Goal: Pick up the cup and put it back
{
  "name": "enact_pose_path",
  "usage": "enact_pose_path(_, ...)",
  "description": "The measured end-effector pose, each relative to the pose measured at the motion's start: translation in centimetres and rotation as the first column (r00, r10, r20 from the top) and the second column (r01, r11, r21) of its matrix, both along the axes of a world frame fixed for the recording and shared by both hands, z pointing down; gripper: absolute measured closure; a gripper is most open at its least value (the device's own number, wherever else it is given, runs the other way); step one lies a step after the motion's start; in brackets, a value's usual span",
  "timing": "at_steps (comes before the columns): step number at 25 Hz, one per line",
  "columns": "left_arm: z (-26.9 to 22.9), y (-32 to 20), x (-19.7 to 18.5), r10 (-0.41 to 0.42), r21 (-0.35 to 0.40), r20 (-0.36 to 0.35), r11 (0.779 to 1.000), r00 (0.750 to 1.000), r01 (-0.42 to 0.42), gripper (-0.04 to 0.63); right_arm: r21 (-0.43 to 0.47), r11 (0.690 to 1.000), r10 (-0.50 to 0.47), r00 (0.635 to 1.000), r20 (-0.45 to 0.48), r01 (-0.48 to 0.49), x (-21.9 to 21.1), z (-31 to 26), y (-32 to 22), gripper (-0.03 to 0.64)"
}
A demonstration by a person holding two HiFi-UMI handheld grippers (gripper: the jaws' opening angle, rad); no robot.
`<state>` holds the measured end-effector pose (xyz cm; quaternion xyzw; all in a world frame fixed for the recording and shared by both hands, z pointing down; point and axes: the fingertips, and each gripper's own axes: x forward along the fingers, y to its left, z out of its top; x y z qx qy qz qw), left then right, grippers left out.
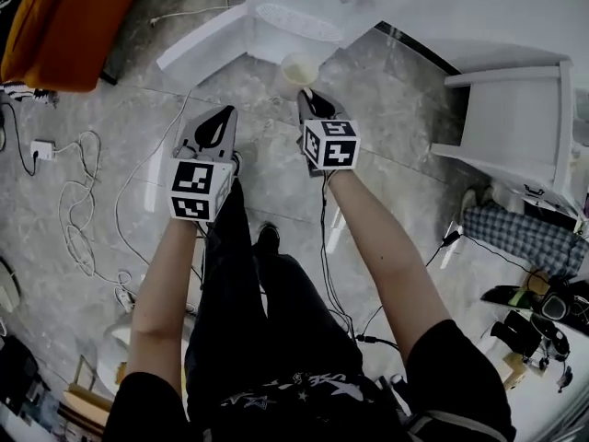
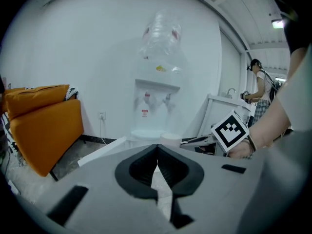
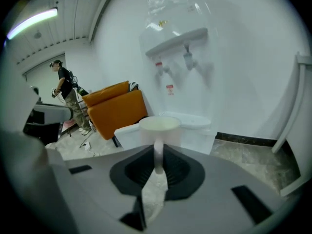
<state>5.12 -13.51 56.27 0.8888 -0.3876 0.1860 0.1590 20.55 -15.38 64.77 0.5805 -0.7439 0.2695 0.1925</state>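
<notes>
Cup: likely light, thin-walled, easily crushed. Right gripper pinches its near wall at the rim; hold gently. Left gripper is pressed together, empty.

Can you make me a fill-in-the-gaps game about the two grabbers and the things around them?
1. The right gripper is pinching the wall of the ____.
2. The left gripper has its jaws shut, and between them there is ____.
3. The sofa by the wall is coloured ____.

Missing words: cup; nothing; orange.
</notes>
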Motion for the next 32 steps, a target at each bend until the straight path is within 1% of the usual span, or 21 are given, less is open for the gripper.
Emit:
enact_pose_path(3,-3.7,3.8,0.3,0.004,0.002,-0.005,1.0,1.0,-0.004,0.586,0.03,1.0,0.009,1.0,0.002,-0.009,0.2,-4.6,3.7,0.572)
enact_pose_path(6,-6.1,6.4,0.2,0.004,-0.004,-0.007,1.0,1.0,-0.004,0.586,0.044,0.999,0.026,1.0,0.018,-0.027,0.1,-7.8,6.5,0.572)
enact_pose_path(7,-6.8,7.1,0.1,-0.003,-0.012,-0.019,1.0,1.0,0.003,0.586,0.049,0.998,0.028,0.999,0.017,-0.029,0.1,-8.6,7.4,0.572)
enact_pose_path(9,-8.5,8.6,-0.3,-0.02,-0.032,-0.07,0.999,0.997,0.018,0.586,0.054,0.998,0.037,0.999,0.013,-0.038,-0.1,-10.2,9.4,0.572)
enact_pose_path(11,-10.1,10.2,-0.8,-0.02,-0.046,-0.116,0.999,0.993,0.015,0.586,0.057,0.996,0.061,0.998,0.018,-0.062,-0.6,-11.5,11.6,0.572)
enact_pose_path(13,-11.5,11.5,-1.2,0.005,-0.04,-0.127,0.999,0.992,-0.01,0.586,0.065,0.994,0.09,0.996,0.026,-0.091,-1.2,-12.9,13.4,0.572)
enact_pose_path(16,-12.8,13.4,-2.2,0.063,-0.021,-0.105,0.998,0.993,-0.065,0.586,0.09,0.987,0.129,0.991,0.028,-0.13,-2.3,-15.2,16.0,0.572)
enact_pose_path(20,-14.0,16.6,-5.0,0.096,-0.033,-0.054,0.995,0.994,-0.098,0.586,0.146,0.979,0.148,0.989,-0.011,-0.144,-4.5,-18.9,19.9,0.572)
enact_pose_path(23,-15.7,20.1,-7.0,0.138,-0.027,-0.051,0.99,0.989,-0.14,0.586,0.182,0.969,0.17,0.985,-0.016,-0.164,-6.2,-22.2,23.3,0.572)
enact_pose_path(25,-17.0,22.7,-8.5,0.18,-0.009,-0.044,0.984,0.983,-0.18,0.586,0.203,0.961,0.194,0.981,-0.011,-0.188,-7.3,-24.3,25.8,0.572)
enact_pose_path(28,-19.3,26.5,-11.3,0.211,0.018,-0.06,0.978,0.976,-0.21,0.587,0.231,0.953,0.202,0.979,-0.011,-0.194,-9.4,-27.5,29.4,0.572)
enact_pose_path(32,-22.3,30.5,-14.7,0.218,0.051,-0.094,0.976,0.971,-0.214,0.586,0.276,0.943,0.2,0.979,-0.026,-0.185,-12.2,-31.1,34.4,0.571)
